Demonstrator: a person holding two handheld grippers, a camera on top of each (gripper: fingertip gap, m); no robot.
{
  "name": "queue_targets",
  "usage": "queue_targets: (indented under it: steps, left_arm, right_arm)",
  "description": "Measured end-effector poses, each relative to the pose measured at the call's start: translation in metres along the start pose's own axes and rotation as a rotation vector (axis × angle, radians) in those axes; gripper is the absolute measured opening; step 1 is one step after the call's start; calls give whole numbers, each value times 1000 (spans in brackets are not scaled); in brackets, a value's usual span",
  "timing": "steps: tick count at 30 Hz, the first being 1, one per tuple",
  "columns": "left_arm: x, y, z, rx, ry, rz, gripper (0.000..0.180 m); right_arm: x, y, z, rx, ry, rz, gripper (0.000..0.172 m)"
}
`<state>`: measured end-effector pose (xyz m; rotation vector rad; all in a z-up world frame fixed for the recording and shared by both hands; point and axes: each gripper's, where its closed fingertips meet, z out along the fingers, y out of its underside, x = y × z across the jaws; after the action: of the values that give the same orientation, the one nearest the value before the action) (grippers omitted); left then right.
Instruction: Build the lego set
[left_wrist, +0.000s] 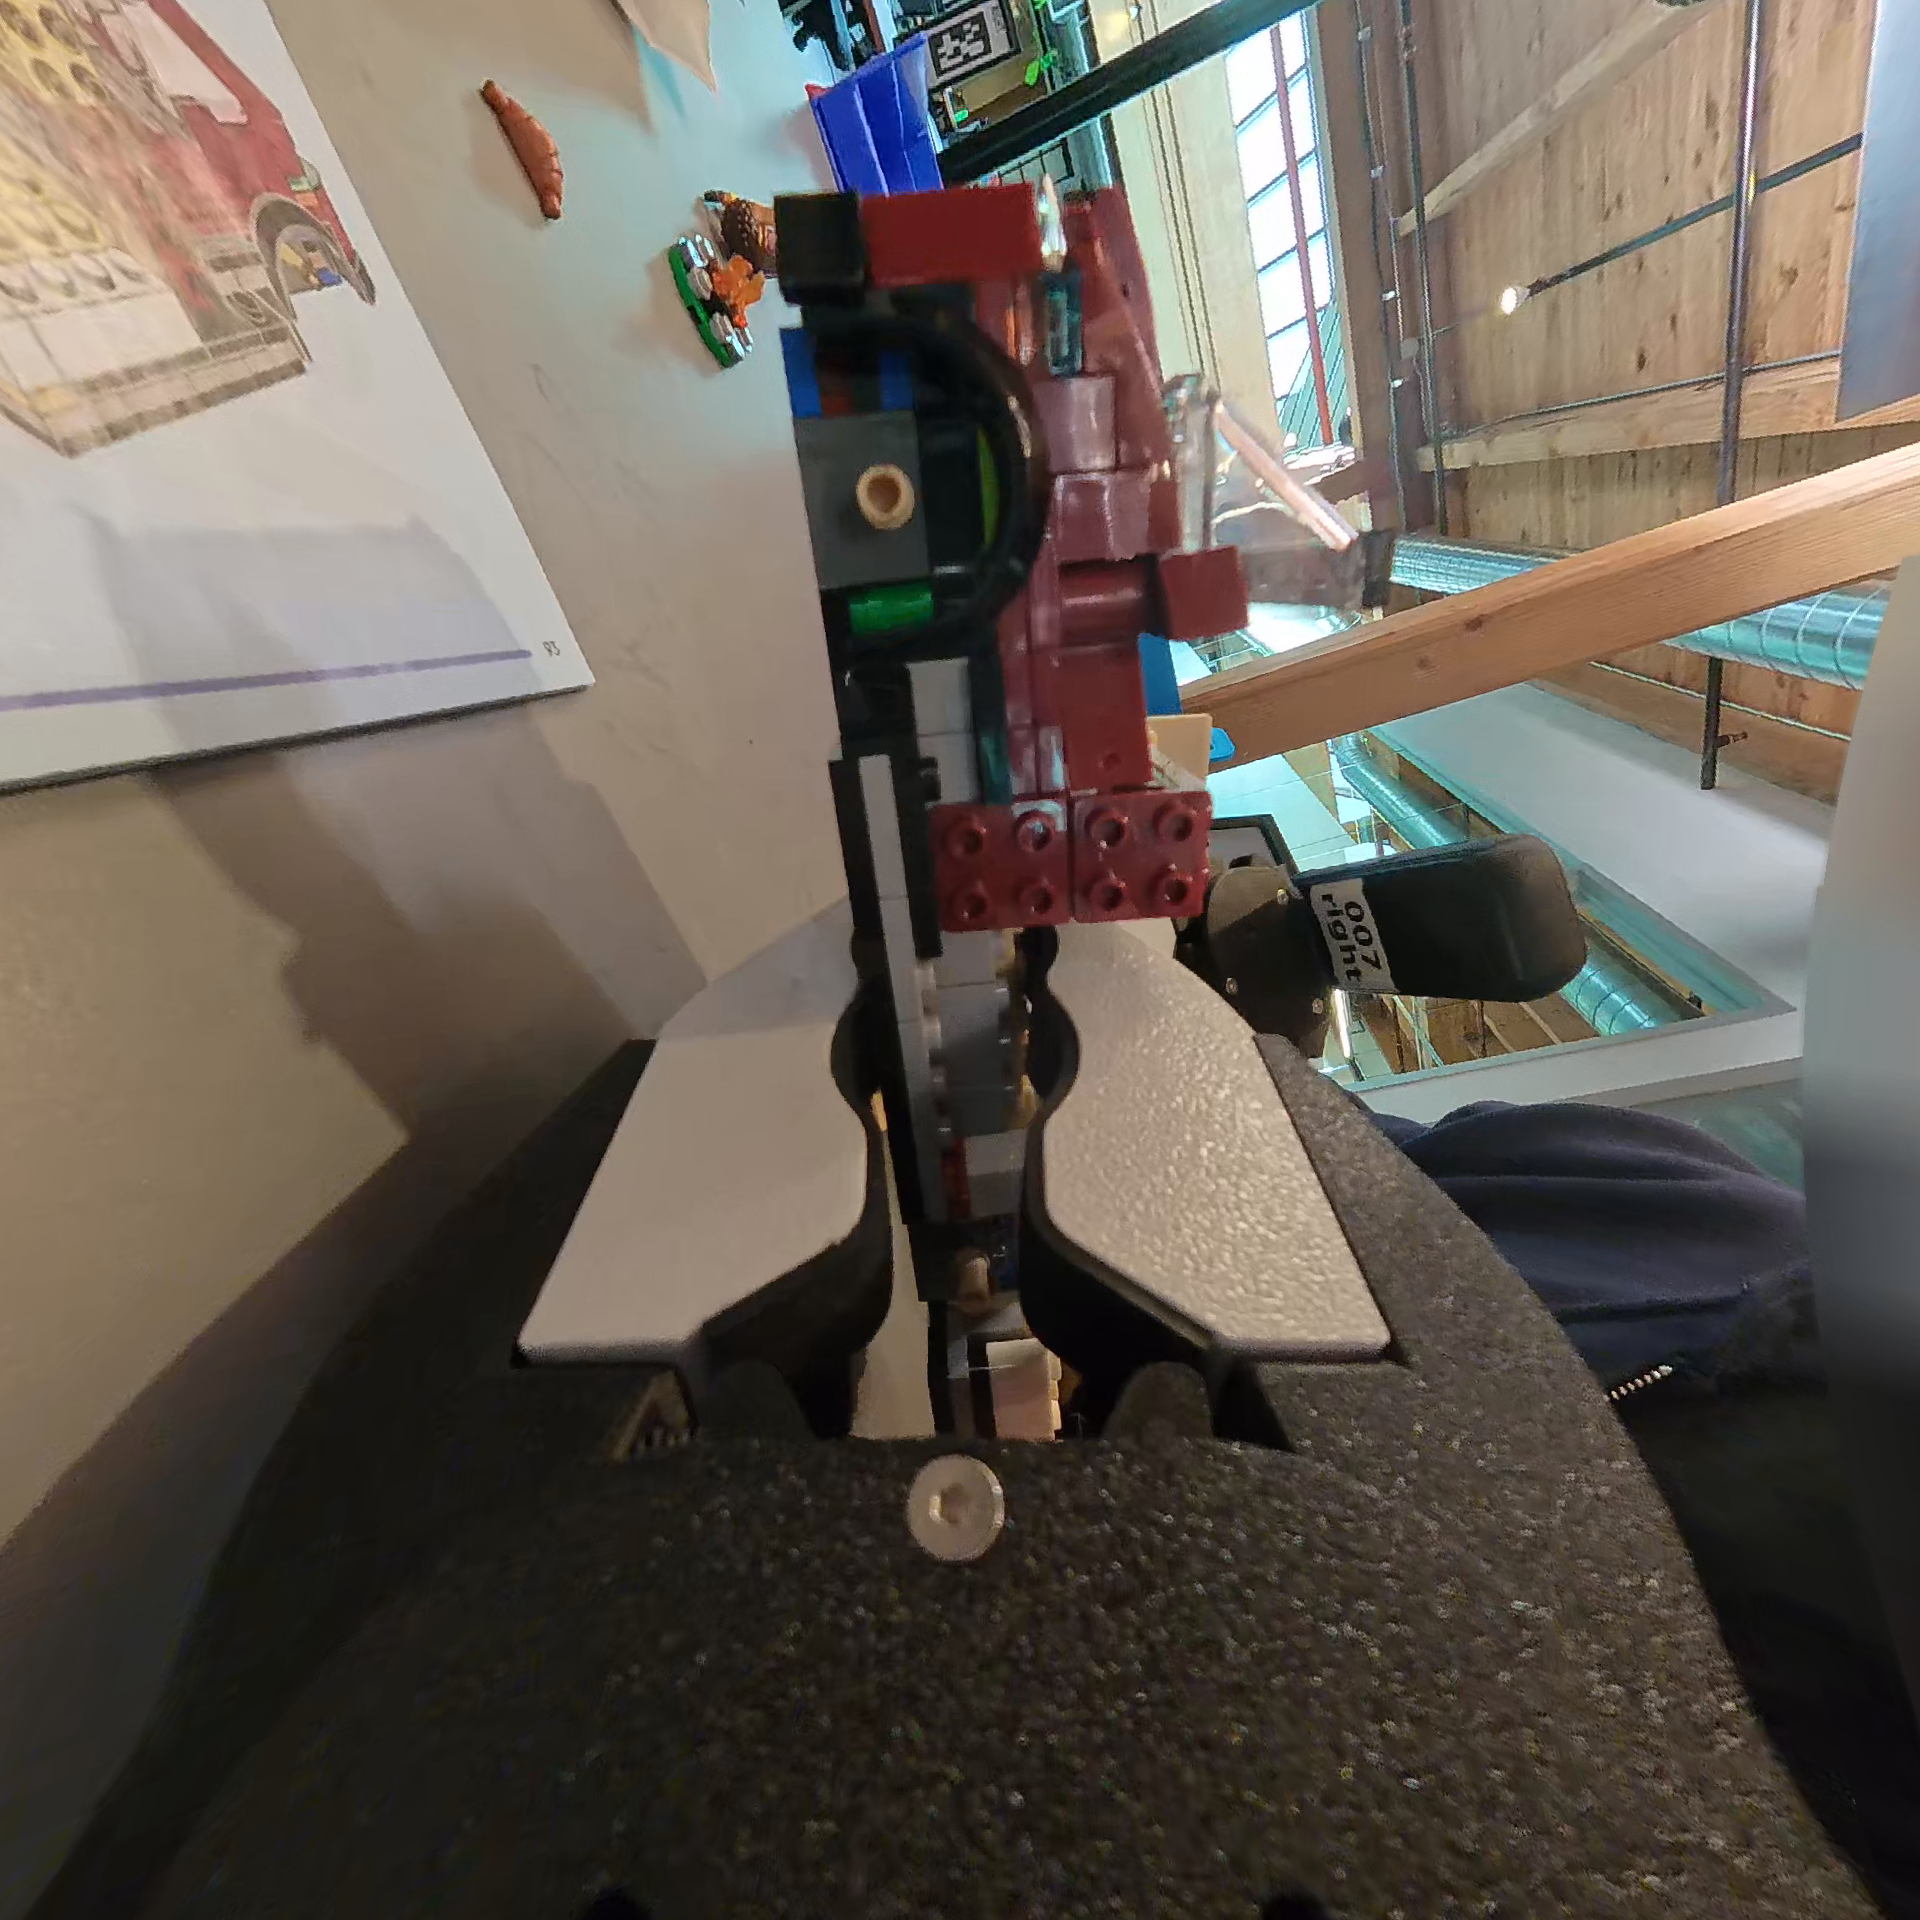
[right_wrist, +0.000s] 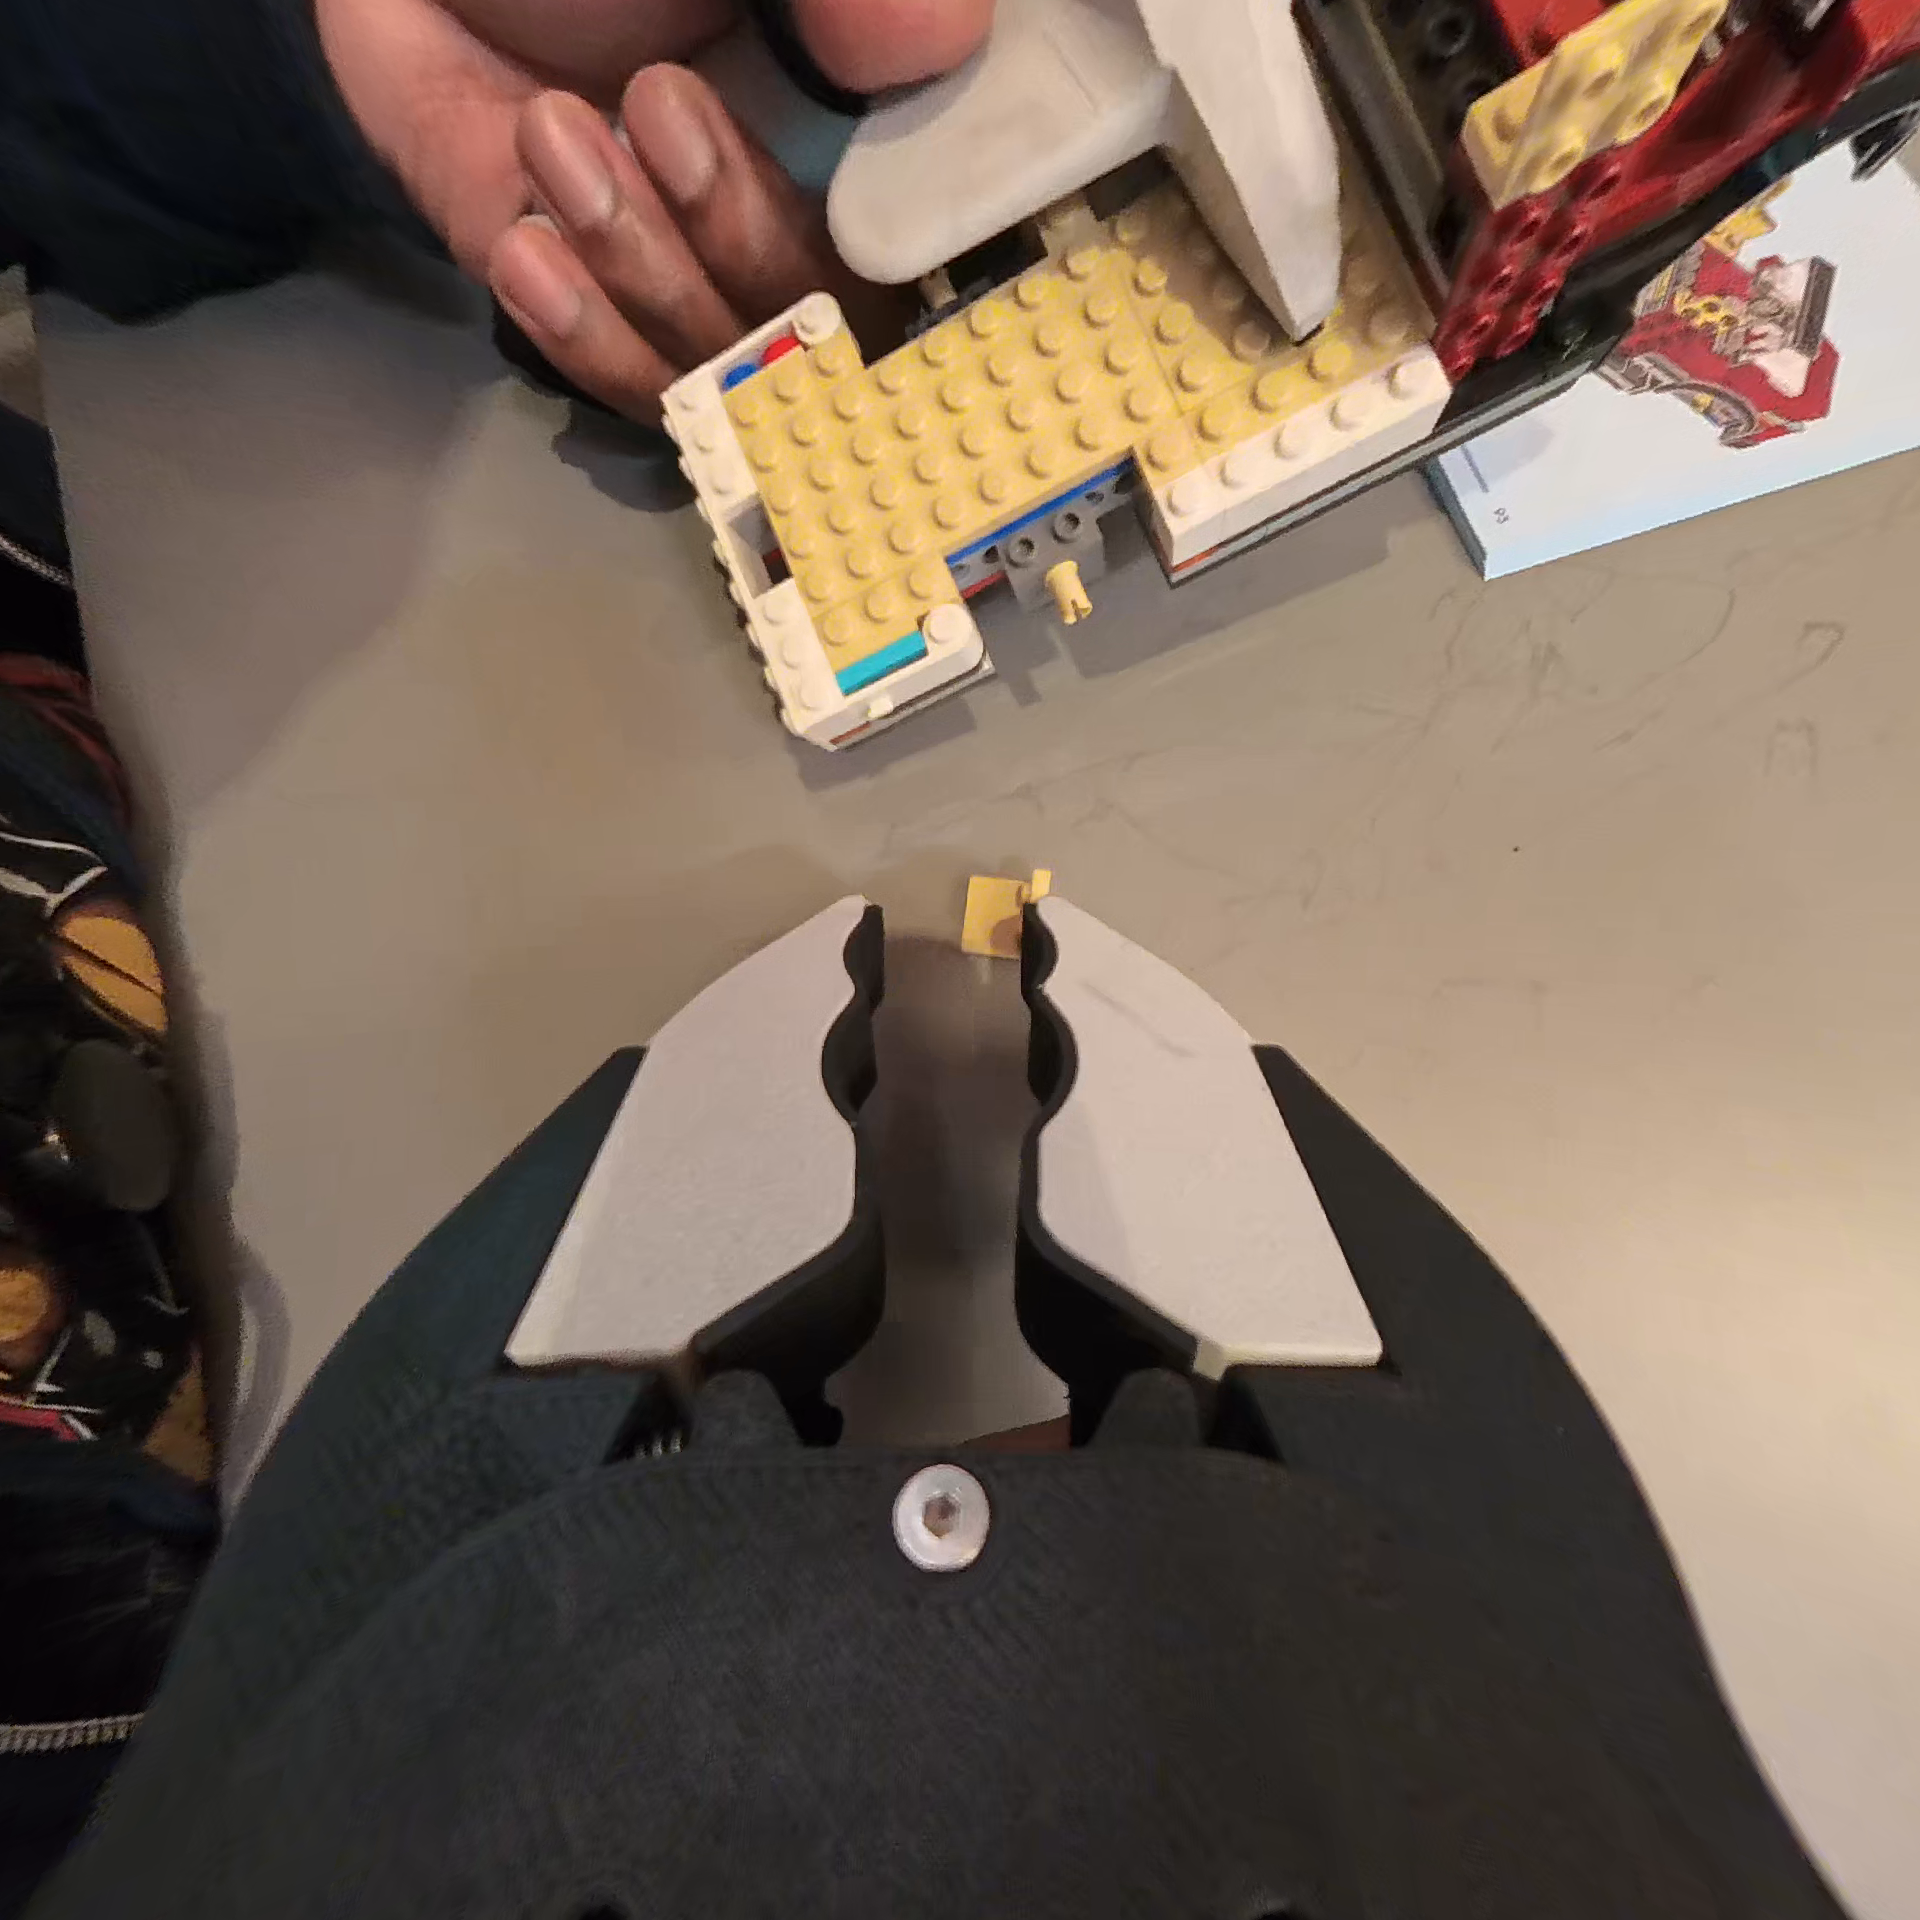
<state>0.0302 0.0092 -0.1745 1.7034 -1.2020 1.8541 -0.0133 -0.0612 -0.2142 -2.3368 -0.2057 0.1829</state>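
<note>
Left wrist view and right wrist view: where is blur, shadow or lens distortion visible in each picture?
Left wrist view: the brick model looks slightly soft, the booklet blurred, and straight beams bend toward the edges. Right wrist view: the hand and sleeve are smeared; the tongs cast a dark shadow on the grey table.

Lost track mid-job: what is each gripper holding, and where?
Left gripper clamps the dark-red, tan and grey brick model by its edge. Right gripper: nothing.
</note>
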Motion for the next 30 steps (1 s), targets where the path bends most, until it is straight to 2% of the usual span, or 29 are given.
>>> queue_targets:
  steps: [11, 18, 30]
  left_arm:
    - [-2, 1, 0, -6, -5, -10, 24]
    - [-3, 0, 0, -3, -8, -17, 23]
    - [-3, 2, 0, -10, -13, -16, 24]
  right_arm:
    - [9, 8, 8, -38, -1, 105, 28]
    - [-7, -8, 3, 27, -49, 18, 27]
    - [-2, 12, 8, -48, -19, 47, 27]
